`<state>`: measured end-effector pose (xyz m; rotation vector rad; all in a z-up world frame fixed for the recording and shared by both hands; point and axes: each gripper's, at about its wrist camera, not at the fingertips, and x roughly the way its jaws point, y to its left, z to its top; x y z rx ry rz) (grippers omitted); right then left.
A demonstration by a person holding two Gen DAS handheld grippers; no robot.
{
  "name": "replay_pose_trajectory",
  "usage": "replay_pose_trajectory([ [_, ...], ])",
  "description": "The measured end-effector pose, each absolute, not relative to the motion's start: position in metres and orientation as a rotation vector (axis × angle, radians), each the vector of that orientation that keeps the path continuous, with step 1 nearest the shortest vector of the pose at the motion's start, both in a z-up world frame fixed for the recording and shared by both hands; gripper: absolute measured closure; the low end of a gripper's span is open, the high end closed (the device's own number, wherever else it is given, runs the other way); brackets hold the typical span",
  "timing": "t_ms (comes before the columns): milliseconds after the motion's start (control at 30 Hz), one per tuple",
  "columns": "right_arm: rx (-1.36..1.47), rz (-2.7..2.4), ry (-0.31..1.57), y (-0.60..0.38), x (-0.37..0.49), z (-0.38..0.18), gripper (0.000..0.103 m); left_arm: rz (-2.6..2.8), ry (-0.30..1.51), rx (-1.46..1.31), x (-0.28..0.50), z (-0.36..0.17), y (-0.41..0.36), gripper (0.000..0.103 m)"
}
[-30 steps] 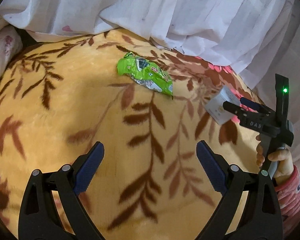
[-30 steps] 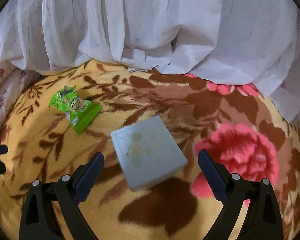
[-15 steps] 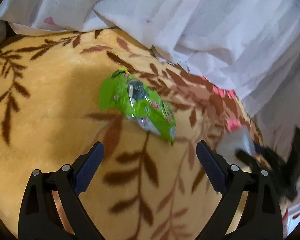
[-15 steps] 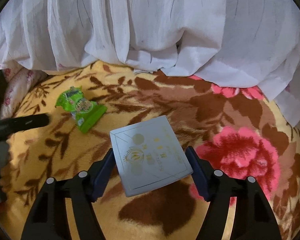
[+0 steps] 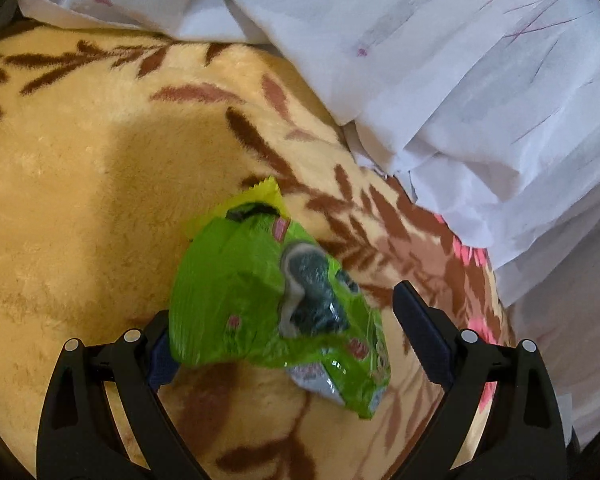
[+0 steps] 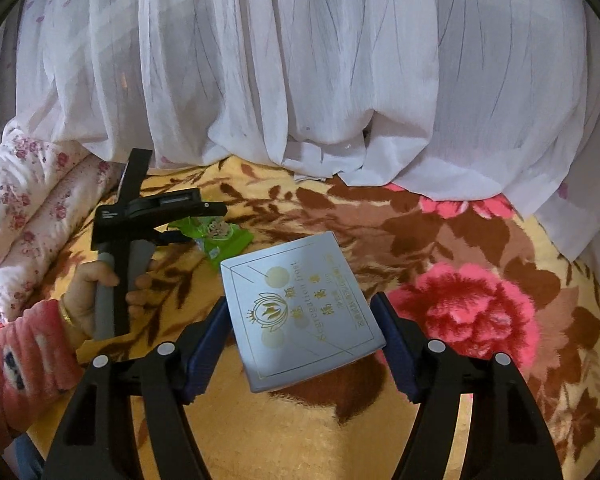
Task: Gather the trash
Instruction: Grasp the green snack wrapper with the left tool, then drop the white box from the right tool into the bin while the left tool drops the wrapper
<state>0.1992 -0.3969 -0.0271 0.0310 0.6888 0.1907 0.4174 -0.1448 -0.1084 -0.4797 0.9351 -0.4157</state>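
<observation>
White sheer curtain [image 6: 300,72] hangs behind a yellow floral blanket [image 6: 440,240] spread over the bed. The right claw [image 6: 302,344] is clamped on a pale blue box [image 6: 300,312] (gold print on its lid). The left claw [image 5: 284,344], its fingers spread apart, straddles a crumpled green snack wrapper [image 5: 260,300] lying on the blanket.

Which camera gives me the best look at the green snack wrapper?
The left wrist view: the green snack wrapper fills the middle of the frame, between the open fingers of the left gripper. In the right wrist view the wrapper is small, far off and partly hidden behind that gripper.
</observation>
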Motion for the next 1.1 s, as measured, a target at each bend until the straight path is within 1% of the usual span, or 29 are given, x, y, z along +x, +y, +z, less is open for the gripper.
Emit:
replay_pose_trajectory([
  [33, 0.031, 0.194, 0.688, -0.397, 0.198, -0.027, 0.034, -0.416, 0.925, -0.466, 0.417, -0.107, -0.147, 0.012],
  [67, 0.033, 0.195, 0.687, -0.397, 0.198, -0.027, 0.034, -0.413, 0.917, -0.453, 0.416, -0.106, -0.148, 0.018],
  [100, 0.035, 0.195, 0.686, -0.397, 0.198, -0.027, 0.034, -0.408, 0.908, -0.433, 0.415, -0.105, -0.149, 0.026],
  [133, 0.038, 0.196, 0.686, -0.397, 0.197, -0.027, 0.034, -0.41, 0.912, -0.416, 0.415, -0.105, -0.151, 0.04],
  [233, 0.051, 0.2, 0.683, -0.396, 0.192, -0.027, 0.034, -0.41, 0.913, -0.383, 0.411, -0.103, -0.154, 0.052],
  [267, 0.055, 0.202, 0.681, -0.396, 0.189, -0.026, 0.034, -0.406, 0.9, -0.354, 0.406, -0.098, -0.155, 0.054],
  [333, 0.064, 0.206, 0.675, -0.396, 0.183, -0.023, 0.034, -0.407, 0.875, -0.317, 0.396, -0.089, -0.155, 0.057],
  [533, 0.068, 0.225, 0.652, -0.392, 0.154, -0.01, 0.034, -0.45, 0.81, -0.213, 0.342, -0.047, -0.145, 0.057],
  [633, 0.06, 0.237, 0.641, -0.385, 0.13, -0.001, 0.034, -0.468, 0.783, -0.151, 0.294, -0.02, -0.14, 0.057],
  [767, 0.04, 0.256, 0.636, -0.368, 0.091, 0.008, 0.034, -0.477, 0.769, -0.085, 0.229, 0.001, -0.13, 0.057],
  [933, 0.014, 0.277, 0.647, -0.346, 0.046, 0.011, 0.034, -0.475, 0.767, -0.011, 0.141, 0.005, -0.111, 0.057],
  [1100, 0.004, 0.291, 0.672, -0.329, 0.005, 0.003, 0.034, -0.509, 0.79, 0.032, 0.072, -0.003, -0.091, 0.057],
])
